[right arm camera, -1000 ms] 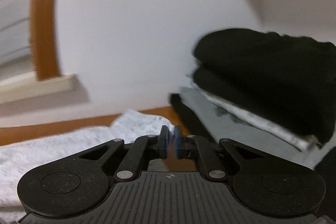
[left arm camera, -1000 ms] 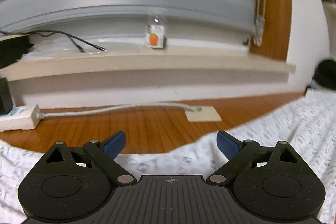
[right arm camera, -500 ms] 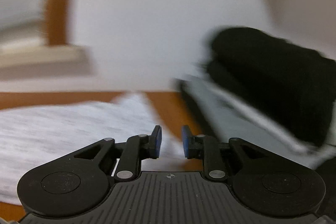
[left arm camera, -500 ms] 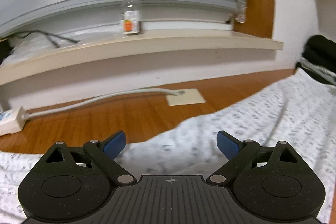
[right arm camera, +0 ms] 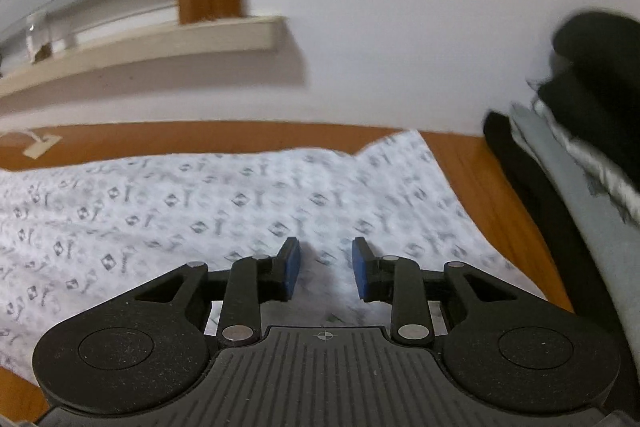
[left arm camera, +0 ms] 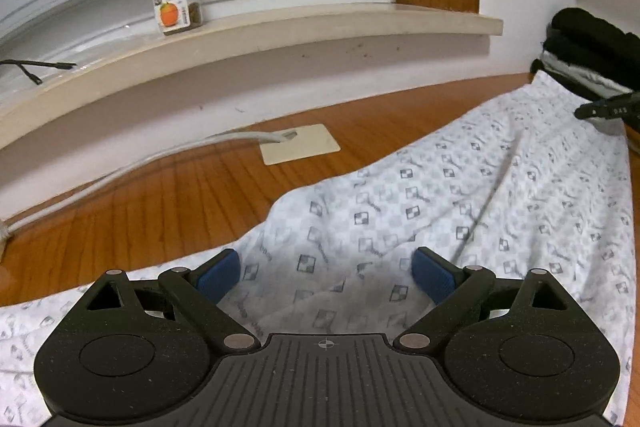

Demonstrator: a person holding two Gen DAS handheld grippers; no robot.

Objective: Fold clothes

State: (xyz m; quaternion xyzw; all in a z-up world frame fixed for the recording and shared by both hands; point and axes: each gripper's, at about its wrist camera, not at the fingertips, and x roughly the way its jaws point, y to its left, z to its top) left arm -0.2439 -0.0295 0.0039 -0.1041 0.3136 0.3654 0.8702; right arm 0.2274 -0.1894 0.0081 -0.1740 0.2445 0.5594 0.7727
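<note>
A white garment with a small grey checker print lies spread on the wooden table. My left gripper hovers over its near part, wide open, blue pads apart and nothing between them. In the right wrist view the same garment stretches leftward, and my right gripper stands open just above its right end, holding nothing. The tip of the right gripper shows at the far right of the left wrist view, over the cloth's far corner.
A stack of folded black, grey and white clothes sits at the right by the white wall. A window sill carries a glass jar. A white cable runs to a beige plate on the table.
The right gripper went from shut to open and dropped the garment's corner. Both views swung right and lower, so more of the cloth now lies under each gripper.
</note>
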